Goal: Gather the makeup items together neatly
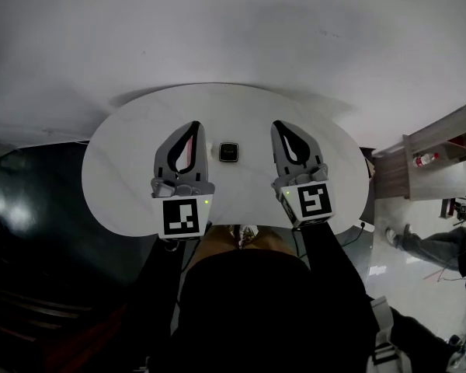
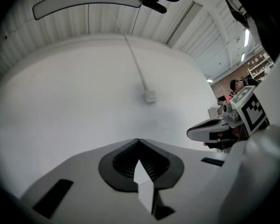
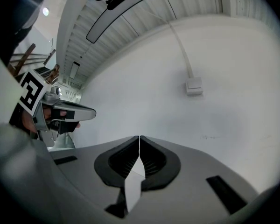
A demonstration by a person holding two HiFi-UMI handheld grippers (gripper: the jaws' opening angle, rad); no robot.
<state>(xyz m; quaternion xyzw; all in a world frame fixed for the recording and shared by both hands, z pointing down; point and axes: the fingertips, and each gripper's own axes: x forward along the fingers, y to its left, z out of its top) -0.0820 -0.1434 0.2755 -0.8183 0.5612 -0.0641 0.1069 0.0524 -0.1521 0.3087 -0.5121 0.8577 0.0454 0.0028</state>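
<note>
Head view: left hand-held gripper and right hand-held gripper both pressed together, empty (compact between, on surface); unopened, they'd likely shove it.

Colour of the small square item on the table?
The square item is black; the head view shows it best.

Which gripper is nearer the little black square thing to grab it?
Probably the left gripper: the small black case lies nearer its side than the right gripper. Both are shut and empty, so either must open first.
</note>
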